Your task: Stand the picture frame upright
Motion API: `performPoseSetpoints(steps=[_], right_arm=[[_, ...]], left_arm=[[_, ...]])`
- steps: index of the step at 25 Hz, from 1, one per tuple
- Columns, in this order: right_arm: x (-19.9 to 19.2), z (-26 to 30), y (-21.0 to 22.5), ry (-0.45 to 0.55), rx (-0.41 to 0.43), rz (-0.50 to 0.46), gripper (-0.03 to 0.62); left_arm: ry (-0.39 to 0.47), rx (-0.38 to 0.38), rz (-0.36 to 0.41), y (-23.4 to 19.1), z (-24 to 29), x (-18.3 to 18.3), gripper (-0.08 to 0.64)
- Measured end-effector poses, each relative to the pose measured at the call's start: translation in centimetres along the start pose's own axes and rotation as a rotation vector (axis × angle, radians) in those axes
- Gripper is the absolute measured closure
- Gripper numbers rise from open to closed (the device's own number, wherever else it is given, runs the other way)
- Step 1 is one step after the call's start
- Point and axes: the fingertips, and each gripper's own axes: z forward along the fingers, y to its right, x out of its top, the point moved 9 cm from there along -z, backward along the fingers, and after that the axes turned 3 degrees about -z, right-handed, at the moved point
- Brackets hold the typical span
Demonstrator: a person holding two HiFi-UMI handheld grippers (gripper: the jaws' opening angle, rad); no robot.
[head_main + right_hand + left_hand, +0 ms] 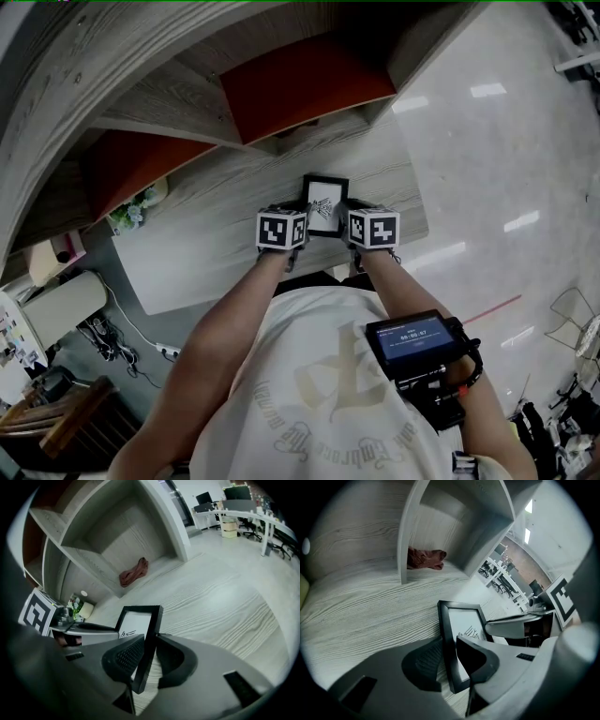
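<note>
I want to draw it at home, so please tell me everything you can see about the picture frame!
The picture frame is small and rectangular, with a thin black border around a white sheet that bears a little dark drawing. The border looks like painted wood or plastic. The frame is tilted up off the pale wood-grain desk, with its lower edge down by the surface. The left tool grips one side edge and the right tool grips the other.

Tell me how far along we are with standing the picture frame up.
Done: both grips look made, the left hand-held gripper on the picture frame's left edge and the right hand-held gripper on its right edge. In hand: the frame looks held tilted over the desk. Left: set its bottom edge down upright and let go.
</note>
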Motion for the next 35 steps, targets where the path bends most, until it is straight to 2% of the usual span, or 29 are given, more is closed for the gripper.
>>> performPoseSetpoints(steps=[11, 17, 35], right_arm=[[-0.5, 0.0, -0.3, -0.014, -0.002, -0.05, 0.512], [-0.7, -0.2, -0.7, -0.018, 0.016, -0.092, 0.514], [0.4, -1.0, -3.5, 0.032, 0.069, -0.328, 0.514]], left_arm=[[0.031, 0.018, -0.051, 0.2, -0.5, -1.8, 0.465], [0.079, 0.027, -0.072, 0.4, -1.0, -2.6, 0.466], [0.221, 0.104, -0.09, 0.3, -4.4, -3.8, 0.468]])
